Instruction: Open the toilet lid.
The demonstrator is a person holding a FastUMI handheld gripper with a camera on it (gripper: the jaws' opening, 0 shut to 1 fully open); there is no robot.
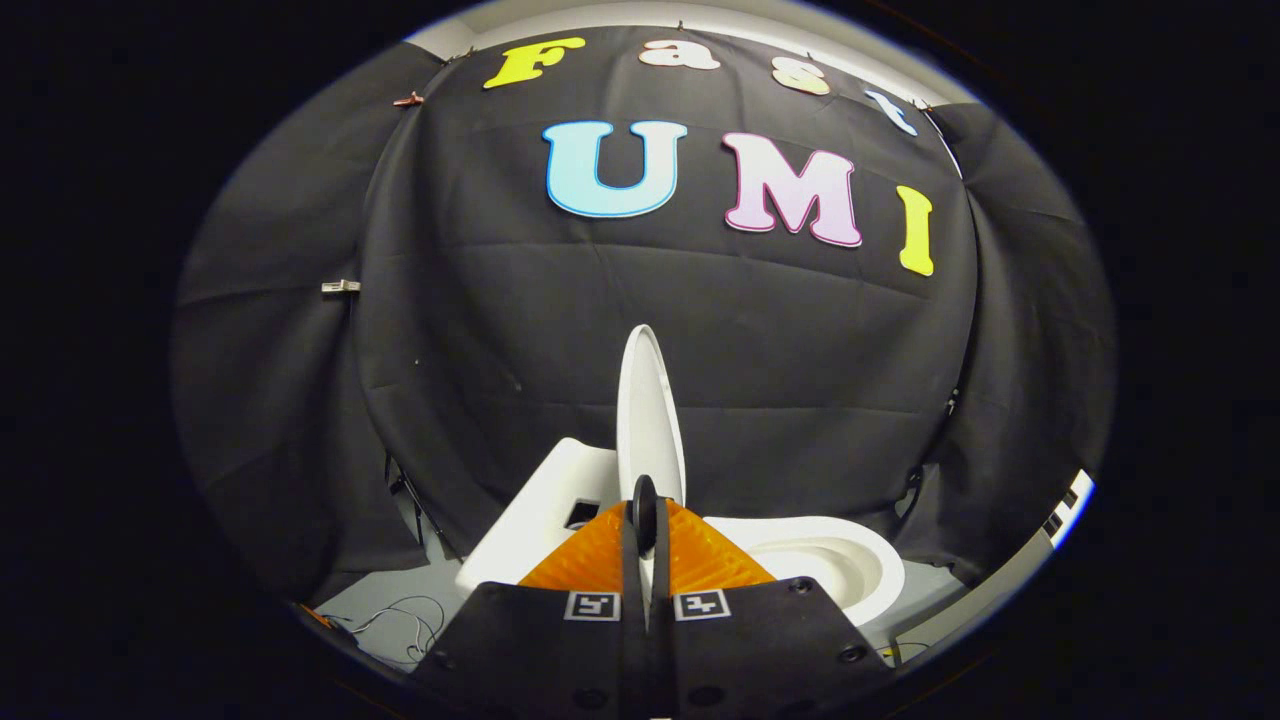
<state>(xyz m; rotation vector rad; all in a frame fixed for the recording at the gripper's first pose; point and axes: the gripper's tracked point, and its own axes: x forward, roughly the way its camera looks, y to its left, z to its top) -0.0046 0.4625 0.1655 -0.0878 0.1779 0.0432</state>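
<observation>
**Lid standing upright, jaws nearly together beneath it**

I am looking along the gripper (646, 520) toward the toilet (800, 570), which is sitting in the lower centre of the frame against the black cloth wall (500, 330). The toilet lid (648, 410) is standing upright, seen edge-on, rising from just above my fingertips toward the middle of the frame. The open bowl is showing to the lower right of the lid, and the white tank block (540, 510) is sitting to its lower left.

My jaws are drawn narrow, with only a thin slit between them. A small dark rounded part is sitting at the tips, and I cannot tell whether they are pinching the lid's lower edge or merely lining up in front of it.

I am judging the lifting step to be at or near its end. The next move is calling for parting the jaws gently if they are gripping, then backing straight away so the lid is not tipping forward onto the bowl.
</observation>
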